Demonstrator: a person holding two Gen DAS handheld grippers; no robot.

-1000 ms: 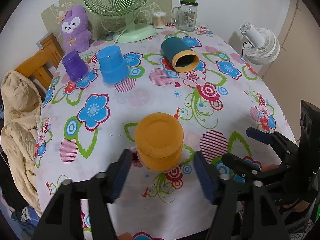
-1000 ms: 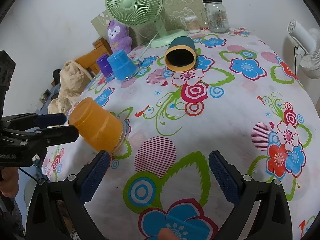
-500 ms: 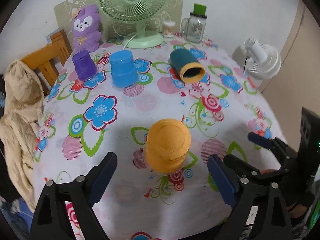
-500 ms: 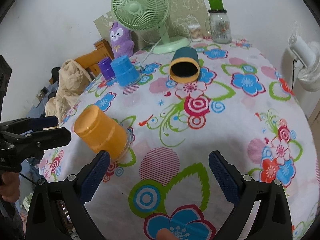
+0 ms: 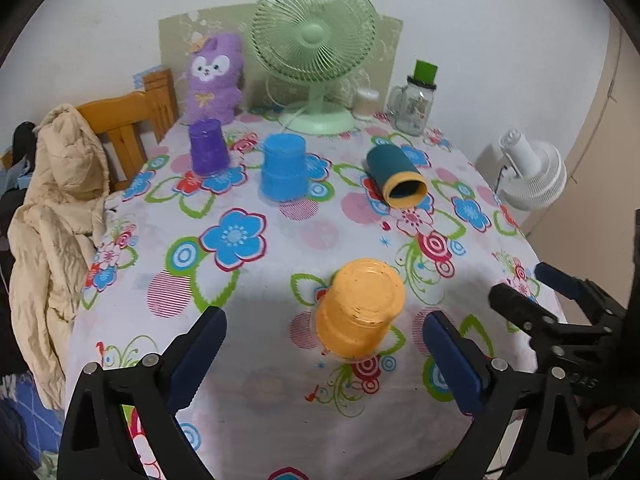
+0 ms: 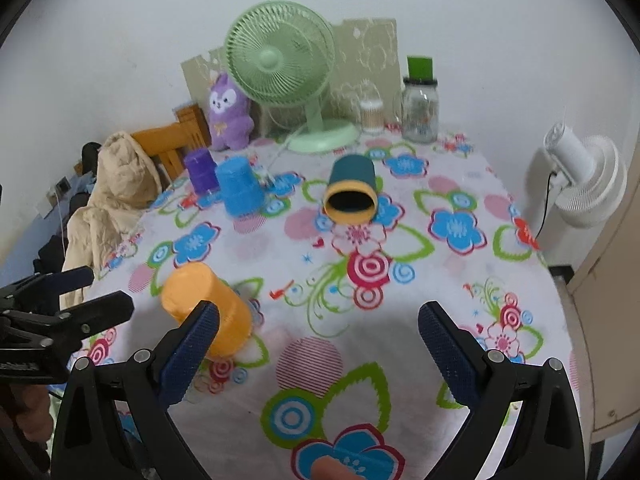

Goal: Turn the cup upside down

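An orange cup (image 5: pixel 360 308) stands upside down on the flowered tablecloth (image 5: pixel 280 240), near the front edge; it also shows in the right wrist view (image 6: pixel 208 312). My left gripper (image 5: pixel 324 356) is open and empty, drawn back just short of the orange cup. My right gripper (image 6: pixel 318 356) is open and empty over the cloth, to the right of the orange cup. A teal cup with an orange rim (image 5: pixel 396 178) lies on its side farther back, its mouth towards me (image 6: pixel 352 196).
A blue cup (image 5: pixel 284 168) and a purple cup (image 5: pixel 208 146) stand upside down at the back left. A green fan (image 5: pixel 316 52), a plush toy (image 5: pixel 214 80) and a glass jar (image 5: pixel 414 108) line the back. A chair with a beige jacket (image 5: pixel 52 216) is left, a white fan (image 5: pixel 532 176) right.
My left gripper opened wide and pulled back and up from the orange cup, which stays standing upside down. The right gripper also rose and backed away slightly.
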